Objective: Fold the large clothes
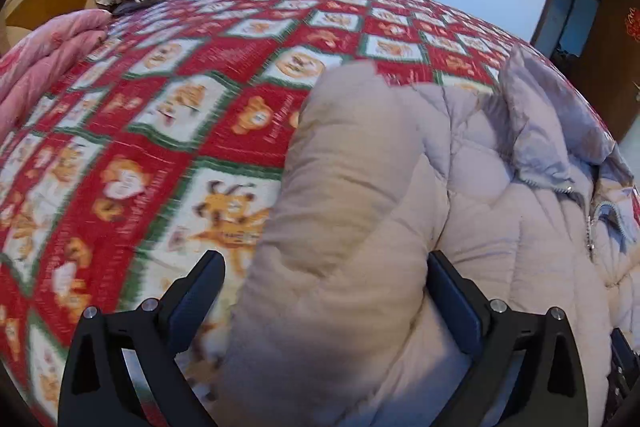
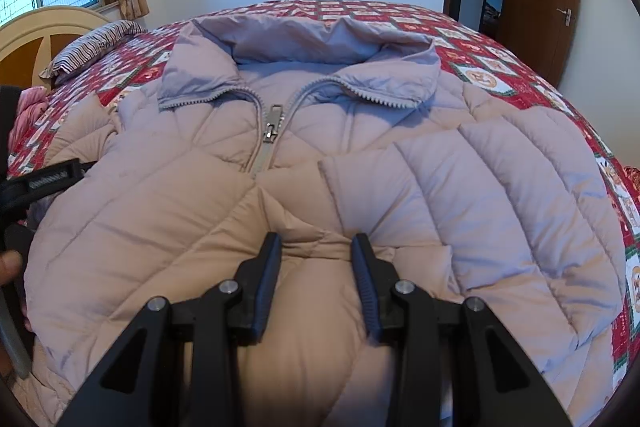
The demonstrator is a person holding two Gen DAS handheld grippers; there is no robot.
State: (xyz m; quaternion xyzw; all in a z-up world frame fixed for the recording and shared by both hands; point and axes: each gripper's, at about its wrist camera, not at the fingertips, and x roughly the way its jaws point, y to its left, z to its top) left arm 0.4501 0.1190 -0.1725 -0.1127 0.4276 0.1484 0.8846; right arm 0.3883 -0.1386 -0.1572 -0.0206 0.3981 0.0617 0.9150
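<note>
Puffer jacket [image 2: 320,155] lies zipped, front up, on bed [image 2: 500,67]. Left tool [image 1: 326,267] angled down, spread wide w/ sleeve [image 1: 340,187] between. Right tool [image 2: 316,247] angled down, pinching a jacket fold.

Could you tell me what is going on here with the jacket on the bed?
A person with a gripper in each hand is folding a pale puffer jacket spread on a bed with a red patterned quilt. The right gripper pinches a fold of the jacket's front below the zipper. The left gripper is wide open around the sleeve, its fingers not pressing it, as if letting it go.
</note>
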